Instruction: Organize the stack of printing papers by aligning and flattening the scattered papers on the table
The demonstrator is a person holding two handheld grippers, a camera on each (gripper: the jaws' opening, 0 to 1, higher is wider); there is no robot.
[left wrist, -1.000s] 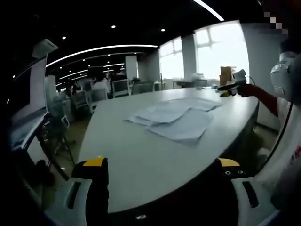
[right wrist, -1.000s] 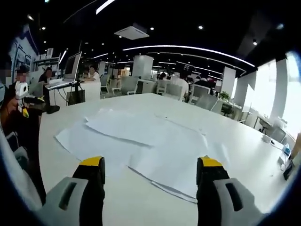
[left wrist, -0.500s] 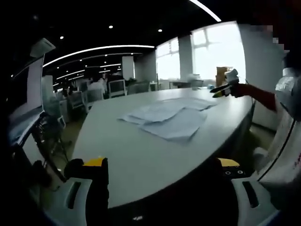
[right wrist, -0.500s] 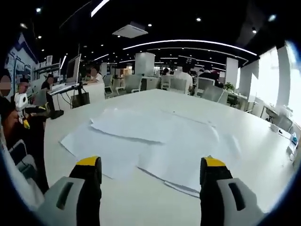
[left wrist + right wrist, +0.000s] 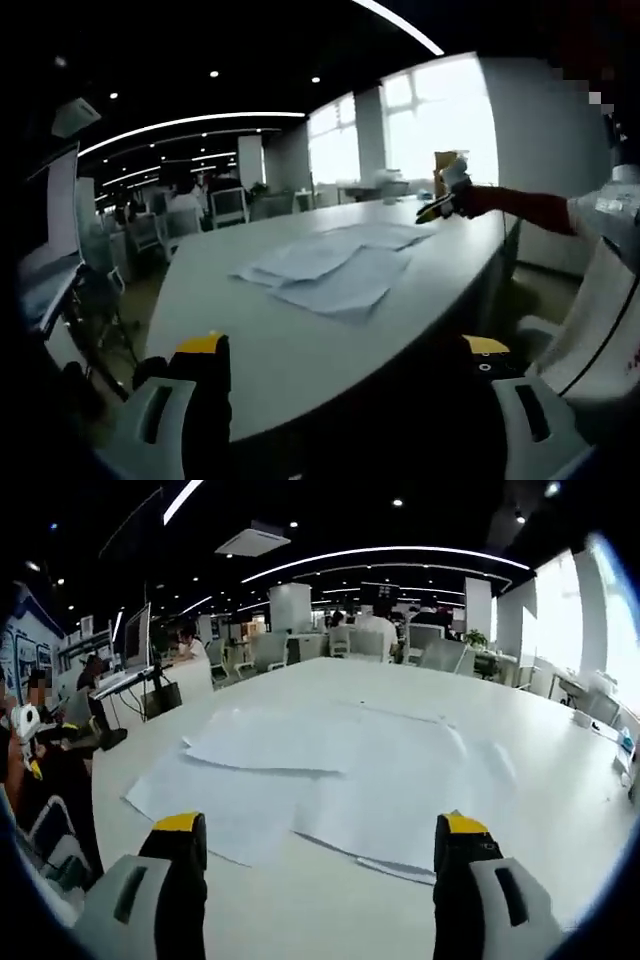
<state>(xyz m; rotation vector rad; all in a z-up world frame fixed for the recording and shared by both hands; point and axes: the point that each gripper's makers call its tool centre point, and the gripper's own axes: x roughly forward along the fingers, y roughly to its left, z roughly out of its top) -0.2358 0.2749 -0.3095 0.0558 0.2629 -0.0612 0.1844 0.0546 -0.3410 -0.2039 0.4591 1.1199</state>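
Several white sheets of printing paper [image 5: 330, 272] lie scattered and overlapping on the big white table [image 5: 300, 350]. In the right gripper view the same papers [image 5: 330, 765] spread out just beyond my jaws, corners askew. My left gripper [image 5: 345, 348] is held open at the table's near edge, well short of the sheets. My right gripper [image 5: 320, 825] is open too, with nothing between its yellow-tipped jaws. It also comes into the left gripper view as the right gripper [image 5: 437, 206], held by a red-sleeved arm above the table's far side beside the papers.
Office chairs [image 5: 440, 655] and desks with a monitor [image 5: 135, 640] ring the table, with seated people behind. A brown box [image 5: 445, 165] stands by the windows. Small items [image 5: 585, 718] sit at the table's right edge. The person's white clothing [image 5: 610, 330] is at the right.
The right gripper has moved in over the table, closer to the papers; both views shifted with the hands. The sheets lie as before.
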